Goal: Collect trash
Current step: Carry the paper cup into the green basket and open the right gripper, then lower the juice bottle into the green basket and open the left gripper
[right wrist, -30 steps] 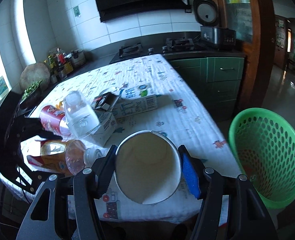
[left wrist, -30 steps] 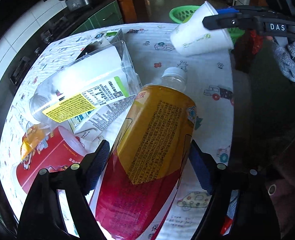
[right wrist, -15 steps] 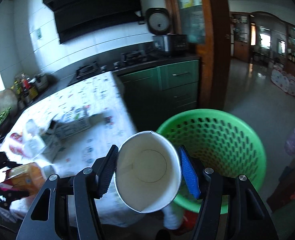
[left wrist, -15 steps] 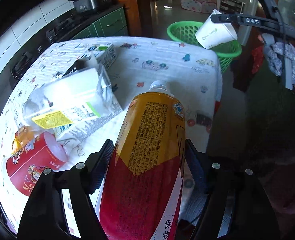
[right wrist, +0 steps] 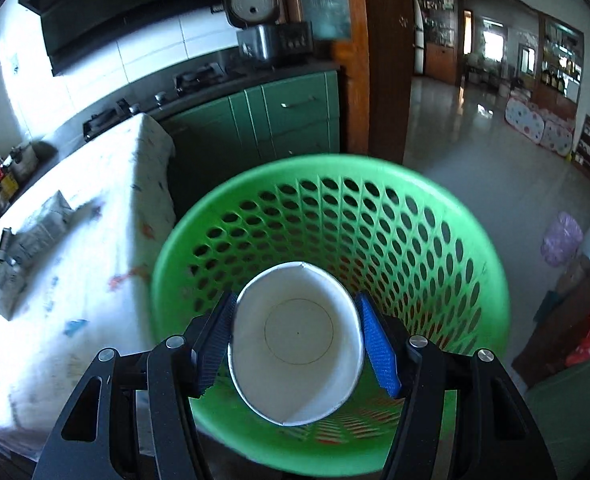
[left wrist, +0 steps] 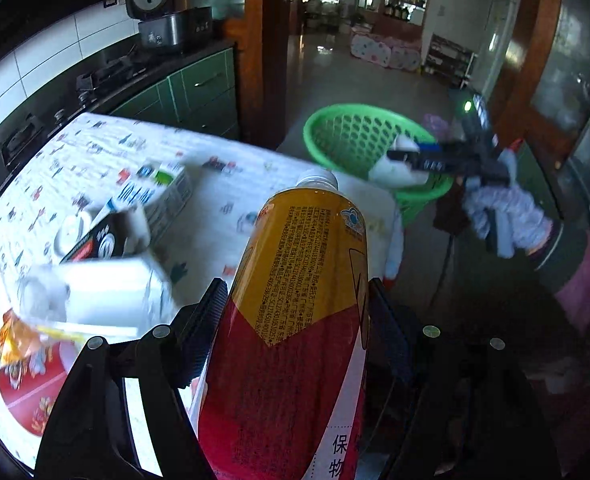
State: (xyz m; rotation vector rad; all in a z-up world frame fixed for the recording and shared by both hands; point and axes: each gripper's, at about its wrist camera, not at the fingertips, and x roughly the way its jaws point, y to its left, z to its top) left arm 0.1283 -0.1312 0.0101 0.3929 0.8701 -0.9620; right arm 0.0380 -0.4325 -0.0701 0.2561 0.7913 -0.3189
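While your right claw [right wrist: 295, 340] clamped the white paper cup [right wrist: 297, 344] over the green basket [right wrist: 471, 272], your left claw [left wrist: 295, 320] gripped the yellow-red bottle [left wrist: 295, 320] above the surface [left wrist: 215, 200].

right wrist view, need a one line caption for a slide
Right gripper holds a white paper cup over the open green basket, beside the cloth-covered table.

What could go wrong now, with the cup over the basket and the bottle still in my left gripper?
The paper cup is clamped by its rim in the right gripper above the green basket, near its closer wall; released off-centre, it might tip out. The bottle, held in the left gripper, juts far forward and could clip the right gripper or the table edge on its way over.
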